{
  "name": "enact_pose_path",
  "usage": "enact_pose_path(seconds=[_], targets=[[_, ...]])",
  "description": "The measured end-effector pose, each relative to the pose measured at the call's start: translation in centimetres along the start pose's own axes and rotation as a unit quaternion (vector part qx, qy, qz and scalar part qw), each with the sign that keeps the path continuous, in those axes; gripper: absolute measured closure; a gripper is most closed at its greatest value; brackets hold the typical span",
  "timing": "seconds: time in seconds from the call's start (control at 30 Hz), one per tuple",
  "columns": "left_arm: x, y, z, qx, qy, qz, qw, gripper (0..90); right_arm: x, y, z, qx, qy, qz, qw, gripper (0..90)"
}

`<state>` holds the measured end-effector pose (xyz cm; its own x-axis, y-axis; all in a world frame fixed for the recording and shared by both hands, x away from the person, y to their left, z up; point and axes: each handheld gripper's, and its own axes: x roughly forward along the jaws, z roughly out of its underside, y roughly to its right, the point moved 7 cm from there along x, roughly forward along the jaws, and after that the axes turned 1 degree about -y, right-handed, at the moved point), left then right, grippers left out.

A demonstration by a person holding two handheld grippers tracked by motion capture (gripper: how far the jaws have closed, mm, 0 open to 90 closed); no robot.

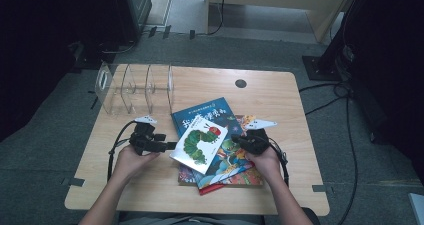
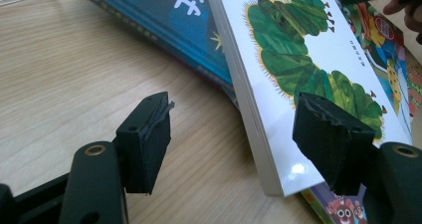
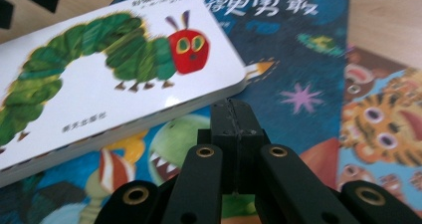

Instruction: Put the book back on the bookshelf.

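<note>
A white board book with a green caterpillar (image 1: pixel 200 142) lies tilted on top of a pile of picture books, the largest a blue book (image 1: pixel 205 110). My left gripper (image 1: pixel 169 145) is at the white book's left edge. In the left gripper view my left gripper (image 2: pixel 236 109) stands open, with the white book's (image 2: pixel 298 50) near corner between the jaws and untouched. My right gripper (image 1: pixel 236 140) sits at the book's right edge. In the right gripper view my right gripper (image 3: pixel 234 117) is shut and holds nothing, its tip just beneath the white book's (image 3: pixel 99 89) raised edge.
A clear acrylic rack (image 1: pixel 135 87) with upright dividers stands at the back left of the wooden table (image 1: pixel 280 100). A book with a tiger on its cover (image 3: pixel 383 119) lies low in the pile. A small round hole (image 1: pixel 241 83) marks the table's back edge.
</note>
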<state>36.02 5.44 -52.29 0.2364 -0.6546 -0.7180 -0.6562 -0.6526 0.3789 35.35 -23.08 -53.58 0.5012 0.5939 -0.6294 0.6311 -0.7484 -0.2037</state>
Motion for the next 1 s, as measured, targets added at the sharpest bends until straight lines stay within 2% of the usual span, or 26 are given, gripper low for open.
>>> enact_pose_path(seconds=[0.1,0.13,0.27,0.3,0.43,0.53,0.6,0.77,1.0], targets=[[0.3,0.1,-0.3,0.001,-0.007,0.005,1.0000,33.7,0.1,-0.6,0.3,-0.005,-0.004,-0.005,1.0000,90.0],[0.6,0.1,-0.4,-0.003,-0.011,0.013,0.9999,35.1,0.2,-1.1,0.5,-0.003,-0.007,-0.010,0.9999,90.0],[0.9,0.0,-0.6,-0.011,-0.018,0.018,0.9996,34.6,0.4,-2.0,0.6,0.006,-0.021,-0.018,0.9996,90.0],[1.2,-0.1,-0.6,-0.016,-0.025,0.020,0.9994,34.0,0.5,-2.2,0.6,0.002,-0.020,-0.020,0.9996,90.0],[1.7,-0.1,-0.5,-0.015,-0.031,0.015,0.9993,31.5,0.7,-2.8,0.6,-0.003,-0.018,-0.026,0.9995,90.0],[2.0,0.0,-0.5,-0.018,-0.031,0.023,0.9991,31.0,1.2,-3.6,0.5,-0.017,-0.016,-0.030,0.9993,90.0],[2.1,0.0,-0.5,-0.019,-0.033,0.029,0.9988,31.1,1.3,-3.7,0.4,-0.024,-0.017,-0.031,0.9991,90.0],[2.4,0.2,-0.5,-0.025,-0.036,0.040,0.9983,30.6,1.7,-3.7,0.2,-0.018,-0.016,-0.047,0.9986,90.0],[2.8,0.5,-0.4,-0.031,-0.047,0.049,0.9972,29.2,2.6,-4.5,-0.4,-0.027,-0.017,-0.063,0.9975,90.0]])
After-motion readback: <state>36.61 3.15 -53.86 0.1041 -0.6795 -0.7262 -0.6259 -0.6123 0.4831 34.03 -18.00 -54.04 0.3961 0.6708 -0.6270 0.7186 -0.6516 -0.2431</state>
